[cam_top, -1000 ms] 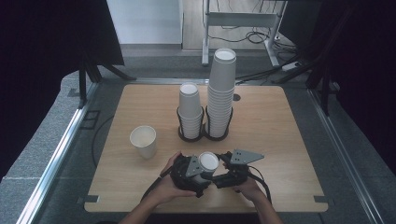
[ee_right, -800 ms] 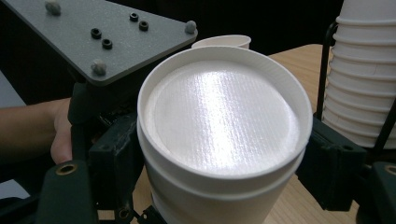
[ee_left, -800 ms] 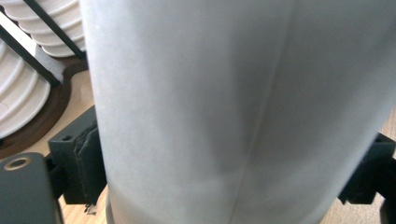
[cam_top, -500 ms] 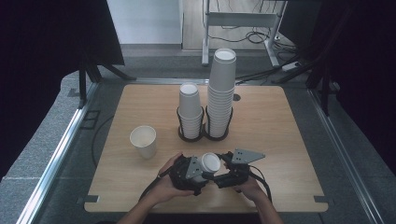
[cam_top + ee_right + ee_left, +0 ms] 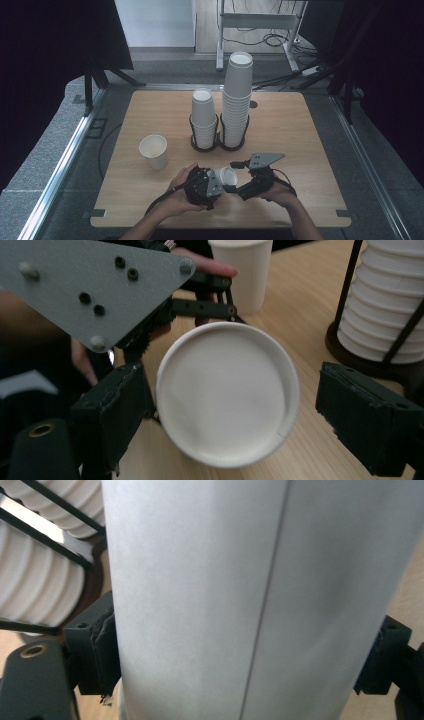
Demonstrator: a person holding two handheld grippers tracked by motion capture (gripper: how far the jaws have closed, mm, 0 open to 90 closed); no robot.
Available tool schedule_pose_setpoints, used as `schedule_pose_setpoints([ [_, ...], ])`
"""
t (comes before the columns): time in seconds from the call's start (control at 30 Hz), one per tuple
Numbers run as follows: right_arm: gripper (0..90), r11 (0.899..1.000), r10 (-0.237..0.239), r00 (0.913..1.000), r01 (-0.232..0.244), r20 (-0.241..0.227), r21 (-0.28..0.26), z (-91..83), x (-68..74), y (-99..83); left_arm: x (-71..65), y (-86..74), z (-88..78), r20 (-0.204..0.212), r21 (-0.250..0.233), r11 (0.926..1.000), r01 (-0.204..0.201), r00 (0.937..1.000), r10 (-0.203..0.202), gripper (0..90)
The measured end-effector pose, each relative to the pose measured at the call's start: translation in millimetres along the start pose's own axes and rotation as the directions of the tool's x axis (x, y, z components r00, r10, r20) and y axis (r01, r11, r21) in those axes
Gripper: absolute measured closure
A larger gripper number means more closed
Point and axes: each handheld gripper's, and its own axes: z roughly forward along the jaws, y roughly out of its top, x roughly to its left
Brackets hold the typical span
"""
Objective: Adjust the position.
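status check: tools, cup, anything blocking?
Left tool shut on paper cup, held sideways. Right tool just opened, pads off the cup's base. Nothing blocking; lone cup and stacks stand apart.

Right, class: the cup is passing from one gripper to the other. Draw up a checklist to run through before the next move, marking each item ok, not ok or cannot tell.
1. Left gripper shut on the paper cup; its jaws have just been closing: ok.
2. Right gripper released; its jaws have just been opening, a gap shows at the right pad: ok.
3. Left pad of the right gripper off the cup's rim: cannot tell.
4. Cup uncrushed, rim round: ok.
5. Lone cup on the table upright, ready for stacking: ok.
6. Rack stacks undisturbed: ok.
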Motion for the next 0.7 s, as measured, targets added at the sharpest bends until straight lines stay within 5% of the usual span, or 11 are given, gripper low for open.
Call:
schedule_pose_setpoints([
  [0.13,13.2,0.986,-0.024,0.9995,0.027,-0.020,0.162,-12.8,-3.4,21.5,-0.3,5.7,-1.9,-0.022,0.007,0.9996,-0.029,0.9994,0.029,14.0],
  [0.33,13.1,0.915,-0.054,0.9980,0.062,-0.032,0.399,-6.1,-1.6,39.5,0.2,9.9,-5.0,-0.058,0.044,0.9960,-0.078,0.9951,0.081,13.9],
  [0.47,13.0,0.883,-0.058,0.9981,0.062,-0.021,0.466,0.0,-2.1,47.6,0.6,11.7,-6.7,-0.084,0.060,0.9931,-0.101,0.9909,0.106,13.9],
  [0.7,13.0,0.865,-0.046,0.9987,0.050,-0.020,0.500,5.3,-4.9,55.9,1.5,11.3,-8.6,-0.119,0.065,0.9908,-0.119,0.9848,0.126,13.7],
])
